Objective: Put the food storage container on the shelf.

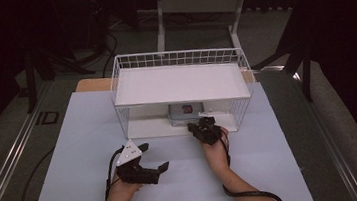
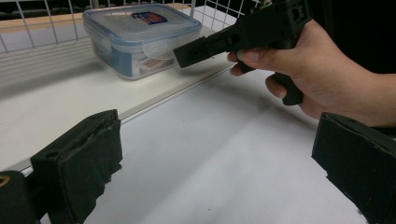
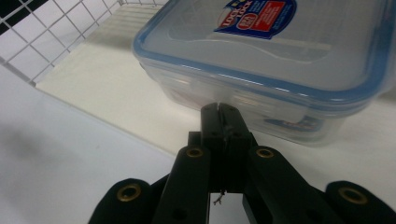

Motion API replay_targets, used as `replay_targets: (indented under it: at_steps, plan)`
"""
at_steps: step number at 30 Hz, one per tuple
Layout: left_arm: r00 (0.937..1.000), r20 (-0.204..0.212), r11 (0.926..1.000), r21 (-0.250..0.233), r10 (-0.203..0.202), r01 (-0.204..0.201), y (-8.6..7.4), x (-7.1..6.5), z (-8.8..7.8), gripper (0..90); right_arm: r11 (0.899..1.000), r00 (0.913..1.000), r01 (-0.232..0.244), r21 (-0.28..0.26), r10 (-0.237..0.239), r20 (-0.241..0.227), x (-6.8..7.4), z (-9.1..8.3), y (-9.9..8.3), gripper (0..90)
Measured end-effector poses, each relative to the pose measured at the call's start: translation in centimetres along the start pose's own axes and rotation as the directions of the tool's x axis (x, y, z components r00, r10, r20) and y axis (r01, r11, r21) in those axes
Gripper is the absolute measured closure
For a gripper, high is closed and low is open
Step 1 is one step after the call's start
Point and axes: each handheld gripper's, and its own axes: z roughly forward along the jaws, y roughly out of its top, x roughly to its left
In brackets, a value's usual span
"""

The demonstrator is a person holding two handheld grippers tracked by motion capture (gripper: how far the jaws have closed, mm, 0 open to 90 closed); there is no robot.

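While both hands rest over the bench, the scene reads as follows.

Landmark: white wire-mesh shelf rack (image 1: 181, 82) with a flat white top board, standing at the far middle of the pale bench (image 1: 85, 140).

Container: clear square plastic food box with a blue-rimmed snap lid (image 3: 280, 56), lying flat on the rack's lower board, under the top board and near its front edge; also seen in the left gripper view (image 2: 140, 37).

Container axis: the box is nearly square, so no long axis can be told; its lid faces up with the red-and-blue label on top, and one side wall faces the right gripper.

Right gripper (image 3: 223, 112): at the rack's front edge, right of centre, pointing into the lower level; its jaws are pressed together with nothing between them, the tips just at the box's near wall below the lid rim. Contact cannot be told.

Left gripper (image 1: 155, 158): on the bench in front of the rack, left of centre, well apart from the box; its jaws stand spread wide, holding nothing.
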Motion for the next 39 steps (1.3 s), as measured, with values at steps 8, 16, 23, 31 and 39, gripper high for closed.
replay_targets:
  at_steps: [8, 16, 23, 31, 39]
  plan:
    - [1.0, 0.0, 1.0, 0.002, -0.007, 0.007, 0.0, 0.3, -0.1, 2.7, 1.0, 0.9998, 0.02, -0.011, -0.02, 0.009, 0.2, 1.1, 0.8, 89.8]
    - [1.0, 0.004, 1.0, -0.001, -0.006, 0.006, 0.0, 0.2, 0.0, 2.7, 1.0, 0.9997, 0.008, -0.008, -0.008, 0.023, 0.0, 1.7, 1.4, 89.8]
    - [1.0, 0.01, 1.0, -0.001, -0.001, 0.001, 0.1, 0.1, 0.0, 2.7, 0.999, 0.9994, 0.022, -0.025, -0.021, 0.029, 0.0, 1.5, 1.3, 89.7]
    - [0.9997, 0.021, 1.0, 0.003, 0.008, -0.008, 0.1, -0.1, 0.1, 2.7, 0.997, 0.9973, 0.071, -0.037, -0.072, -0.016, 0.6, -0.7, 0.6, 83.5]
    - [0.9994, 0.011, 0.9995, 0.005, 0.032, -0.032, 0.2, 0.0, 0.1, 2.7, 0.993, 0.9944, 0.101, -0.066, -0.102, -0.026, 1.1, -3.0, -0.1, 65.9]
